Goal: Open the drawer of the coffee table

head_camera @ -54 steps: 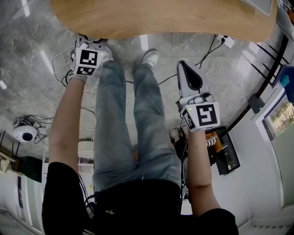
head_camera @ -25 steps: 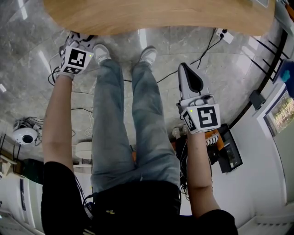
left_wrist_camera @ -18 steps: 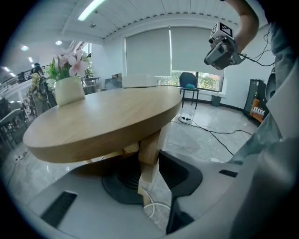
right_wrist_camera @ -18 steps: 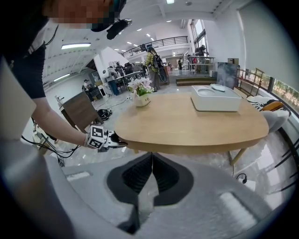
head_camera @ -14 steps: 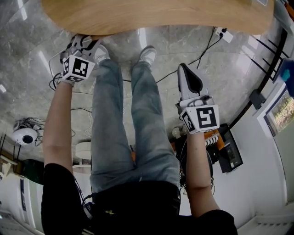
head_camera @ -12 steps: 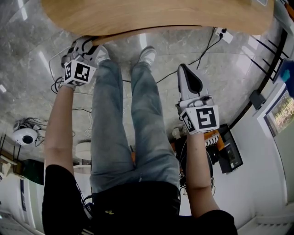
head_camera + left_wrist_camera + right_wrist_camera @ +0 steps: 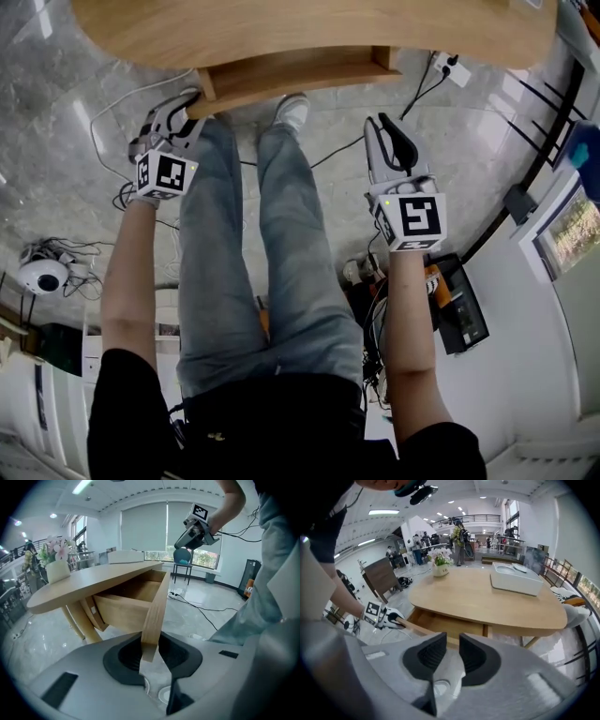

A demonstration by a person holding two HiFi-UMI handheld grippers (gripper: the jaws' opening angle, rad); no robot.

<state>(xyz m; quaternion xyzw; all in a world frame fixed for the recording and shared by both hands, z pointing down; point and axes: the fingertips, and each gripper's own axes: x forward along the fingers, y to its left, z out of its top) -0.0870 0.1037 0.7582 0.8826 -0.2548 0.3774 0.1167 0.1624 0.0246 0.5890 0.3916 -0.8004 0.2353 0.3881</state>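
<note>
One coffee table [image 7: 281, 28], drawer [image 7: 291, 75] part-way out below its top. Left gripper [image 7: 151, 649] clamps the drawer front [image 7: 157, 603]: pull level & straight back (no twisting, it may bind). Right gripper [image 7: 452, 654]: jaws have just been opening, slightly apart w/ nothing btw them.

**Drawer drawn out from under the counter**

The drawer [image 7: 291, 75], earlier hidden beneath the counter [image 7: 281, 28], now projects from under its edge, with its box and side walls in sight. The left tongs [image 7: 187, 101], earlier up at the counter's edge, now lie nearer the person. Their jaws have just been closing slightly and clamp the end of the drawer front [image 7: 154, 616]. The right tongs [image 7: 386, 127], earlier pressed to a point, have just been opening. A narrow gap now parts their jaws with nothing in it, and they sit slightly nearer the counter.
</note>
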